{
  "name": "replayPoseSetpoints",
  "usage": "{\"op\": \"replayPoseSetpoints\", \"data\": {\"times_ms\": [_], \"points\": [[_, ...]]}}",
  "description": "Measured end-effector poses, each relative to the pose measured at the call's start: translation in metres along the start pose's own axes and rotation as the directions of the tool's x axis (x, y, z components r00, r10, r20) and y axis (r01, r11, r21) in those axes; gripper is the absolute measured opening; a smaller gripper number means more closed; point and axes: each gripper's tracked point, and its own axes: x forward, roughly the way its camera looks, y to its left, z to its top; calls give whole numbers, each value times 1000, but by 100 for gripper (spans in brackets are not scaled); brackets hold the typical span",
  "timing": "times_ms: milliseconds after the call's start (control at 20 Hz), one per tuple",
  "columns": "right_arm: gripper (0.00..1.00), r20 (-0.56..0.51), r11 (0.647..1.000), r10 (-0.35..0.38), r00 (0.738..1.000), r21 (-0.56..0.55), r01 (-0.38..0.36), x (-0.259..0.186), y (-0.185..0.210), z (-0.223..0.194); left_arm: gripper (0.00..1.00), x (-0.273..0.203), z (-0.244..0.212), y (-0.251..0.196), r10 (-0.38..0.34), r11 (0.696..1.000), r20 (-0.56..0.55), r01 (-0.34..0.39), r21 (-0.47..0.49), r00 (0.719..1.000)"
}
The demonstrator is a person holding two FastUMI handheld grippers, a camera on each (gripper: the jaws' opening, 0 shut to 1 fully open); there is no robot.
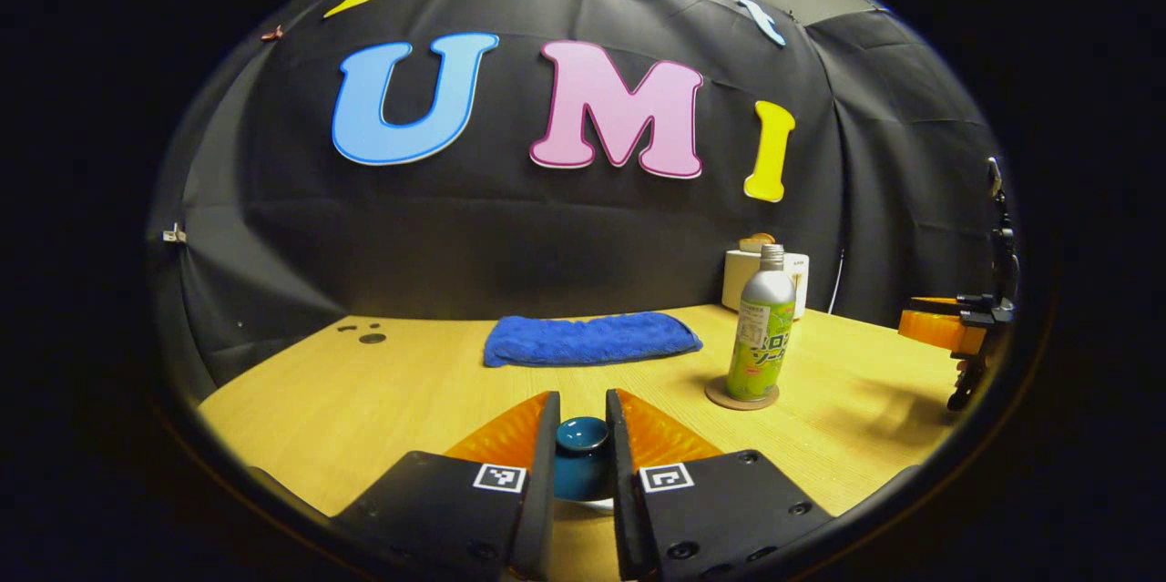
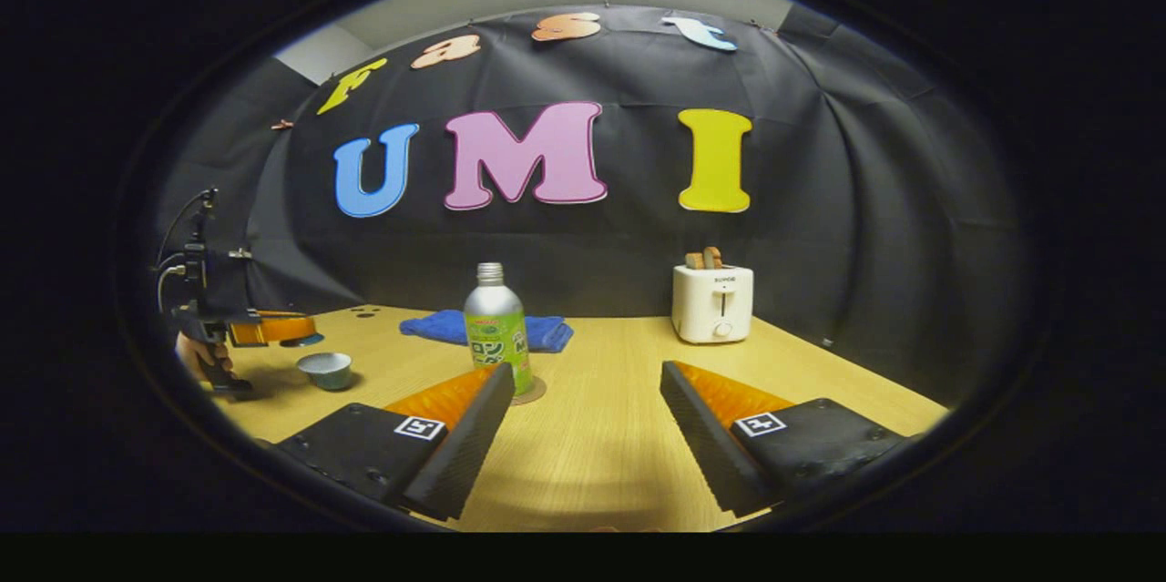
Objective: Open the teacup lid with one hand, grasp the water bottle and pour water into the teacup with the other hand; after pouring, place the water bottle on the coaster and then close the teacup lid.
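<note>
Lid lifted off teacup at left, bottle upright on coaster ahead of wide-open right tongs.

Left gripper view, bottom centre: left gripper (image 1: 583, 441) closed on teal teacup lid (image 1: 582, 459) by its knob, both fingers pressing. Right of centre: water bottle (image 1: 761, 327) upright, long axis vertical, base on round coaster (image 1: 741, 396); blue towel (image 1: 590, 338) behind, mid frame. Far right edge: right gripper (image 1: 947, 327), well apart from bottle. Right gripper view, left edge: left gripper (image 2: 269, 328) held above and just left of uncovered teacup (image 2: 326, 370), a hand (image 2: 196, 354) on its handle. Centre: water bottle (image 2: 496, 331), standing just beyond left finger of right gripper (image 2: 583, 400), jaws spread wide, nothing between. Right of centre: toaster (image 2: 712, 301) at table (image 2: 601, 436) back. Probably next: right gripper reaching forward and slightly left, fingers straddling bottle's vertical body.
</note>
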Motion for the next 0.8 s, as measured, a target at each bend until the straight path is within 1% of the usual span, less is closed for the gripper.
{"op": "replayPoseSetpoints", "data": {"times_ms": [300, 550, 700, 800], "points": [[99, -7, 999, 40, 999, 2, -40, -2, 12, -8, 31, 9, -16, -14, 5, 1000, -45, -4, 29, 999], [99, -23, 998, 54, 998, 16, -54, -4, 18, -18, 31, 16, -23, -23, 15, 996, -67, -9, 87, 998], [99, -30, 997, 78, 997, 21, -77, -5, 24, -20, 31, 18, -27, -20, 46, 991, -83, -36, 126, 995], [99, -47, 996, 90, 995, 24, -89, -5, 26, -26, 30, 20, -27, -18, 63, 990, -87, -51, 133, 994]]}}
